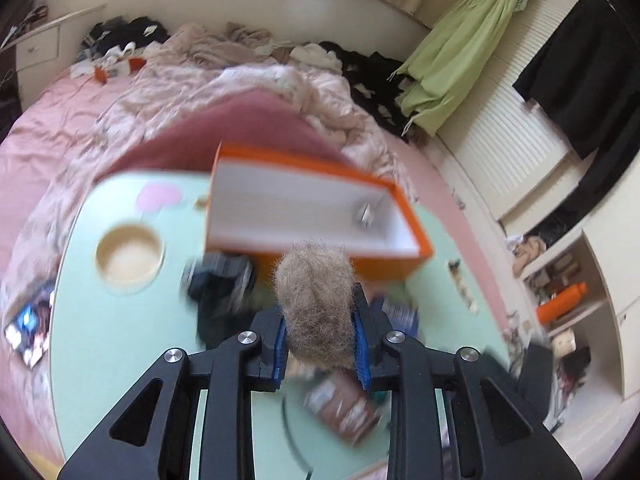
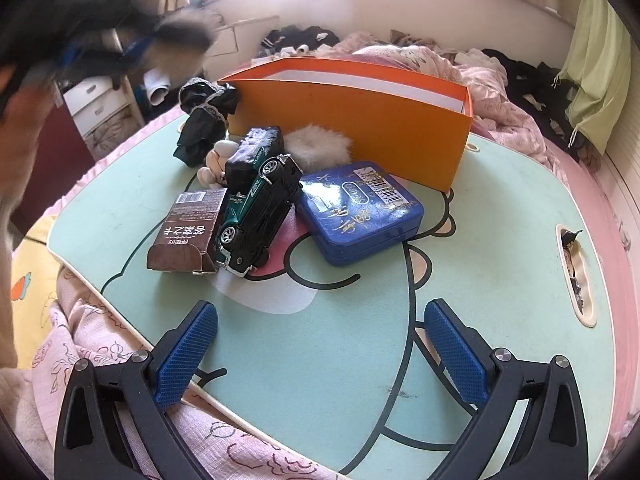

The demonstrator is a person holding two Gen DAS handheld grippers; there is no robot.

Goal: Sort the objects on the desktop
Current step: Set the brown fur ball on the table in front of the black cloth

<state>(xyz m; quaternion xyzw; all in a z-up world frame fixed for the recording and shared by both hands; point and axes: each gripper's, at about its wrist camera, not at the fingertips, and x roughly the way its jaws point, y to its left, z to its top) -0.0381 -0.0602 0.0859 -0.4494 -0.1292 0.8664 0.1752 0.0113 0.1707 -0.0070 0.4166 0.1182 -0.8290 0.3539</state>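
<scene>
Roughly by size, biggest first:

Table [image 2: 500, 264]: mint-green top printed with a cartoon face, resting on a bed with pink bedding [image 1: 48, 136]; a round cup recess [image 1: 130, 257] is sunk in near one corner.

Orange box [image 2: 360, 120]: open-topped with white inner walls, standing at the far side of the table; from the left wrist camera it sits just beyond the gripper, its opening in plain view.

Blue tin [image 2: 360, 210]: flat and lidded, gold lettering and a barcode sticker on top, lying just in front of the orange box.

Toy cars [image 2: 256, 200]: a green and black one propped at a tilt between the brown carton and the blue tin, with a second black one [image 2: 256, 148] just behind it.

Brown carton [image 2: 186, 232]: small printed pack lying flat, touching the green car's side.

Black cloth [image 2: 204, 120]: crumpled heap by the box's left end.

White fluff ball [image 2: 320, 144]: sits against the front wall of the box, behind the cars.

Left gripper [image 1: 318, 340]: jaws closed on a tan fluff ball [image 1: 316, 300], held above the table near the box; in the right wrist view it is only a blur at upper left.

Right gripper [image 2: 320, 344]: jaws spread wide, nothing between the blue pads [image 2: 188, 352], low over the table's near edge.
</scene>
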